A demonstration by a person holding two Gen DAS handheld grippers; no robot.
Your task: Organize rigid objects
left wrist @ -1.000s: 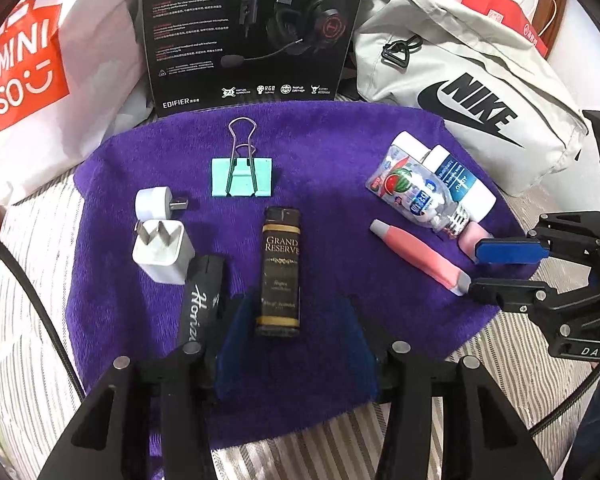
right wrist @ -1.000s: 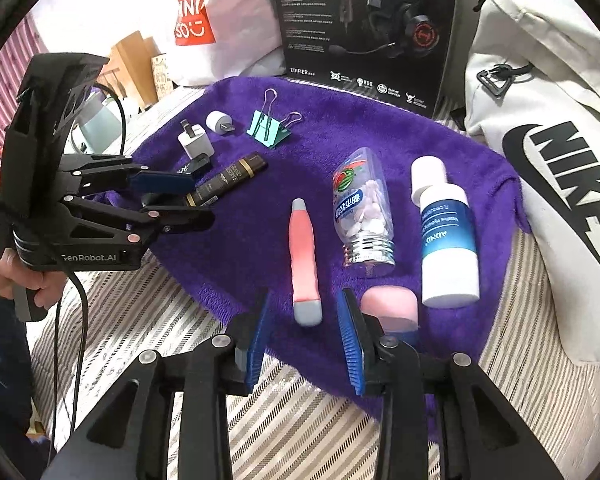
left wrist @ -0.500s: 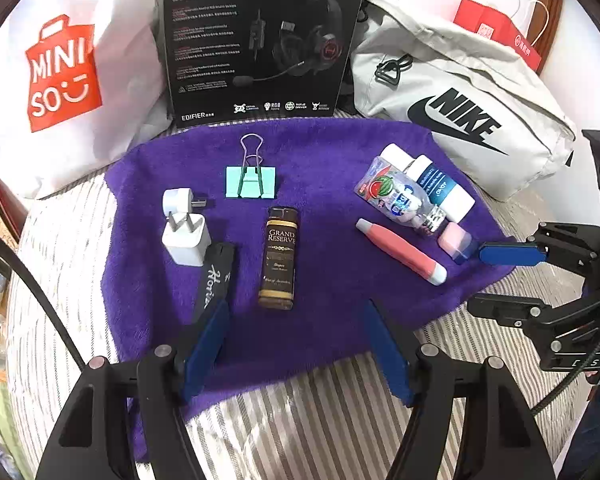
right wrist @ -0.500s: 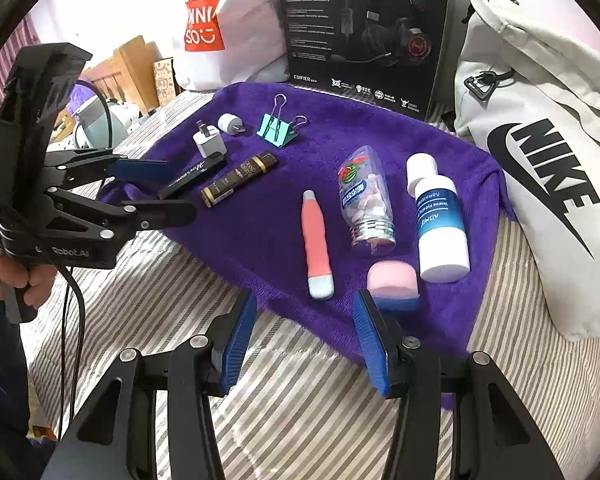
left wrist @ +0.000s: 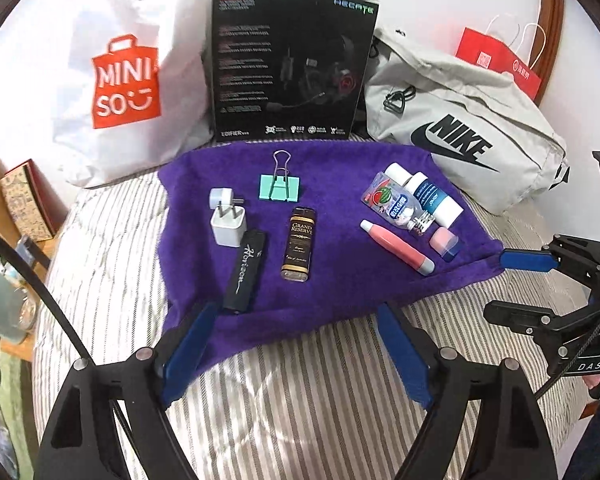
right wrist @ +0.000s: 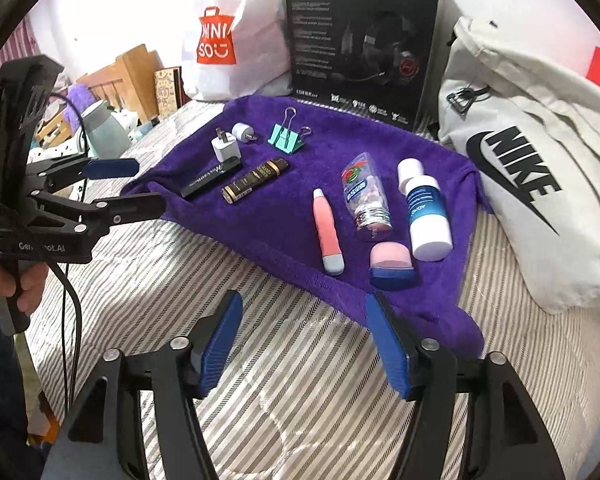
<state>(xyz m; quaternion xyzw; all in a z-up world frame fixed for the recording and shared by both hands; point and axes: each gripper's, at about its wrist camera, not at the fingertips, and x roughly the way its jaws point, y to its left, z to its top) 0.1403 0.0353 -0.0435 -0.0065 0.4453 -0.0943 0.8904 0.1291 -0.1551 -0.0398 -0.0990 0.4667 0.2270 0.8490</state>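
Both claws hang empty over the striped bedcover, jaws spread wide: left gripper (left wrist: pixel 296 318), right gripper (right wrist: pixel 304 312). Only the right wrist view shows the hand (right wrist: pixel 18 284) gripping the left handle. On the purple towel (left wrist: pixel 340 288) lie a "Horizon" stick (left wrist: pixel 246 270), a "GRAND RESERVE" lighter (left wrist: pixel 299 244) and a binder clip (left wrist: pixel 279 188). Behind stand a MINISO bag (left wrist: pixel 126 76), an EDIFIER headset box (left wrist: pixel 290 68) and a NIKE bag (left wrist: pixel 460 140).

White bag (left wrist: pixel 112 80) reads MINISO, grey bag (left wrist: pixel 460 136) NIKE, brown lighter (left wrist: pixel 298 244) GRAND RESERVE.
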